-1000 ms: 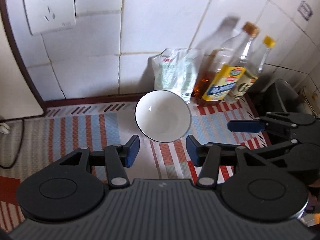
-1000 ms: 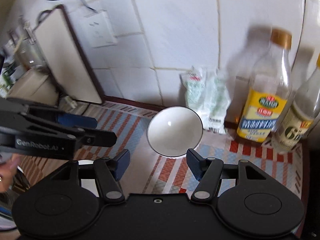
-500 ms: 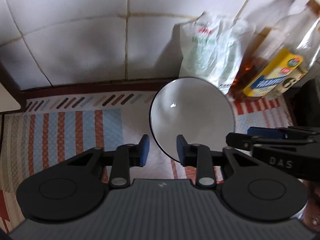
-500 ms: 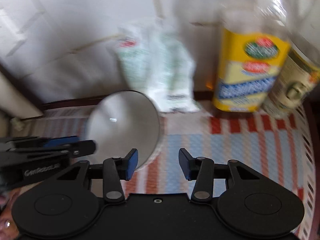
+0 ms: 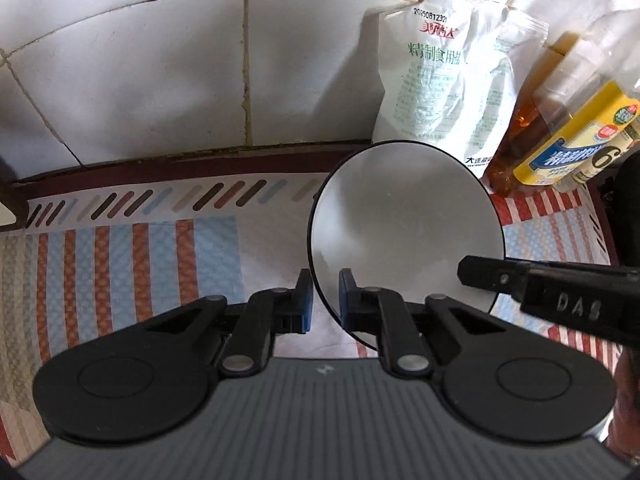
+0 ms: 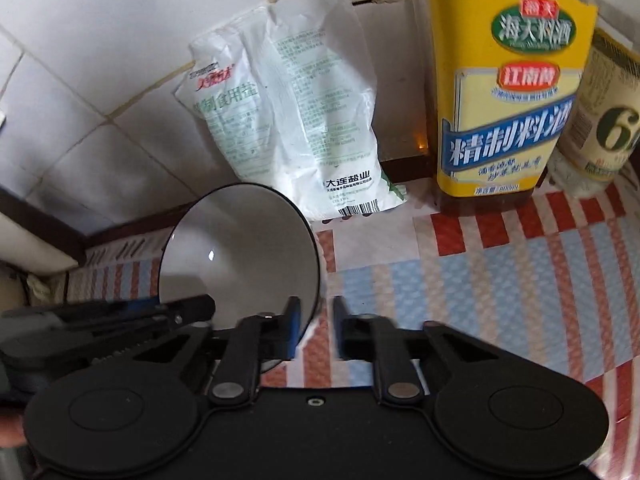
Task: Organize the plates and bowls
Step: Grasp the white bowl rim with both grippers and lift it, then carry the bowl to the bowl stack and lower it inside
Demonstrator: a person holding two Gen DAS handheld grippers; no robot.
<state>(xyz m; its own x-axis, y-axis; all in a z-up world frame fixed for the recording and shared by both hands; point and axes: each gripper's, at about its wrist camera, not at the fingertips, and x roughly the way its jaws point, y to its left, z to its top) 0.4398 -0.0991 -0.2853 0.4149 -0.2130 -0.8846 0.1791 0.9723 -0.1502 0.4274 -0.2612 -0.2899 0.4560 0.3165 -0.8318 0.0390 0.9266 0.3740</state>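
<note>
Left wrist view shows the left gripper (image 5: pixel 325 296) pinching the white bowl (image 5: pixel 404 232) rim on the striped mat (image 5: pixel 132 272). Right gripper (image 6: pixel 314 322) pinches the other side. Uneven lifting could tip it.

1 bowl (image 5: pixel 404 224), 1 salt bag (image 5: pixel 444 76), 2 bottles (image 6: pixel 508 92) (image 6: pixel 600 120), 2 tools (image 5: pixel 325 300) (image 6: pixel 316 322).
</note>
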